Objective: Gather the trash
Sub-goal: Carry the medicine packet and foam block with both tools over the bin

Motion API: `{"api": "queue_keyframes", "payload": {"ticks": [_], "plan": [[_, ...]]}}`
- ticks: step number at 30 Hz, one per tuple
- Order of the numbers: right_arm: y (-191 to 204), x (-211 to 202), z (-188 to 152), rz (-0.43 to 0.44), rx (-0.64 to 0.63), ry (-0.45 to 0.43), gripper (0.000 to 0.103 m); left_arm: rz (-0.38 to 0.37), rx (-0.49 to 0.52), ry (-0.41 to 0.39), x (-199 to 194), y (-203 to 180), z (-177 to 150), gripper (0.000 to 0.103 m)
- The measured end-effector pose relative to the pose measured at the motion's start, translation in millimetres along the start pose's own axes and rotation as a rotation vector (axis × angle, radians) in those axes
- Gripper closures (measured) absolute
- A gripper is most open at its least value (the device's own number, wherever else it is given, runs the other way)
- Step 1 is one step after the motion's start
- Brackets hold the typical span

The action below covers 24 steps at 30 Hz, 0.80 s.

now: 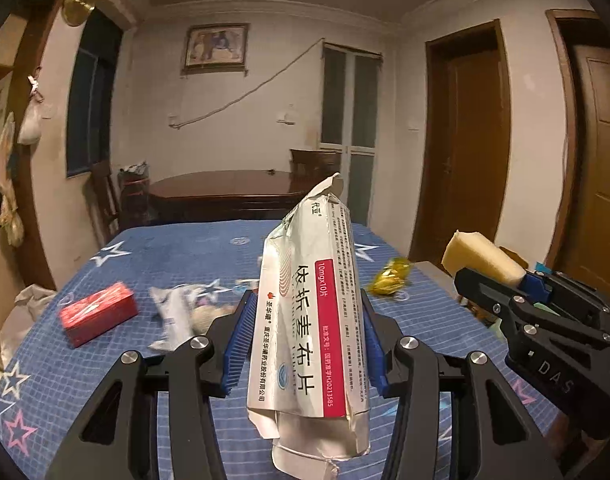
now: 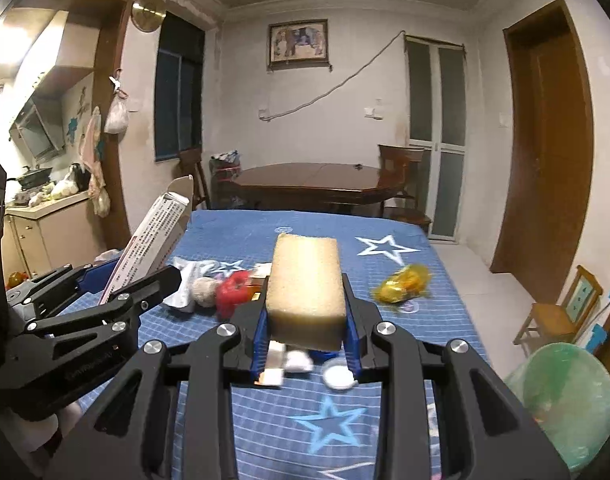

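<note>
- Left wrist view: the left gripper [image 1: 305, 332] is clamping a crumpled white medicine box [image 1: 309, 320] between its blue pads; the box is standing upright, its torn lower end hanging below the fingers and hiding part of the blue star-patterned cloth [image 1: 105, 360]. Beyond it, a red box [image 1: 99, 314], a blurred silvery wrapper [image 1: 177, 312] and a yellow wrapper [image 1: 389, 276] are lying on the cloth. The right gripper [image 1: 505, 280] is entering from the right edge, cut off, gripping a yellow sponge [image 1: 481, 260].
- Right wrist view: the right gripper [image 2: 307, 336] is squeezing the sponge [image 2: 305, 292] at its near end, the rest jutting forward. Small white scraps [image 2: 299, 362] beneath are blurring and partly hiding. A green-lined bin [image 2: 565, 404] is sitting lower right, cut off.
</note>
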State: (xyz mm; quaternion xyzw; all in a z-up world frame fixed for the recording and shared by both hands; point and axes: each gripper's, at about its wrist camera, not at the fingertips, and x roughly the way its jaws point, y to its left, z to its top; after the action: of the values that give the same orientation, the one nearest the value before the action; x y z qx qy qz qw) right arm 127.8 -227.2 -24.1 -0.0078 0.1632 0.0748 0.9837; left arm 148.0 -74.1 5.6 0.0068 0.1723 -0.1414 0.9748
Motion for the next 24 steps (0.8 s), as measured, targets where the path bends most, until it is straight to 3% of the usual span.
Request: {"api": "queue_keyframes", "payload": {"ticks": [12, 24], "plan": [[-88.0, -22.9, 4.2, -0.147, 0.055, 0.038, 0.075, -0.198, 0.083, 0.034, 50.4, -111.5, 20.7, 0.052], [-199.3, -41.7, -11.8, -0.317, 0.168, 0.149, 0.075, -0.412, 0.167, 0.163, 116.2, -242.9, 22.2, 0.052]]}}
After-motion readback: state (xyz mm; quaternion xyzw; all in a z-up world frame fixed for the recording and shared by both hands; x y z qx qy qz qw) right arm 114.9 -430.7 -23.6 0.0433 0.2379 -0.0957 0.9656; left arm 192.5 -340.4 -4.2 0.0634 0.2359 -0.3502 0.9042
